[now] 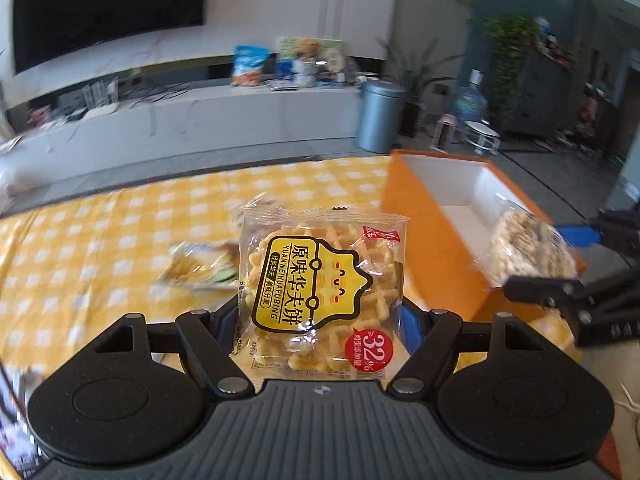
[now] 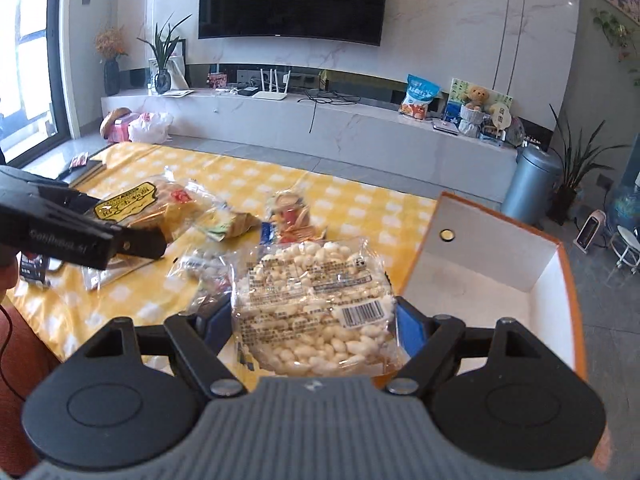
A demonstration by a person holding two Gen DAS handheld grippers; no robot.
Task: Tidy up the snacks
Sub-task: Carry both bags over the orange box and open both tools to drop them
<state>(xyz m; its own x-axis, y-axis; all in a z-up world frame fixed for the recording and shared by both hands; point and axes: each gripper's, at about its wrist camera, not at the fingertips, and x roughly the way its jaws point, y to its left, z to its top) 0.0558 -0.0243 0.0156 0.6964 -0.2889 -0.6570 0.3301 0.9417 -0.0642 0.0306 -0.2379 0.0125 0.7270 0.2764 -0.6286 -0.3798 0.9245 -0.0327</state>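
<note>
Two packets are held above the yellow checked tablecloth [image 2: 360, 200], one in each gripper. The left gripper [image 1: 320, 312] is closed on a waffle packet [image 1: 320, 292]: the clear wrapper with a yellow label is pressed between the blue pads, and the jaws are kept wide by the width of the packet. The right gripper [image 2: 316, 320] is closed in the same manner on a puffed rice cake packet [image 2: 316, 304], whose barcode side is turned up; its jaws are also kept wide. In the left wrist view this rice cake is seen at the near edge of the orange box [image 1: 432, 240]. The box is open, white inside, and nothing is seen in the part that is visible. It is placed at the right end of the tablecloth. More snack packets [image 2: 288, 216] are left lying on the cloth, well apart from the box. A grey bin [image 2: 528, 180] is seen on the floor behind.
</note>
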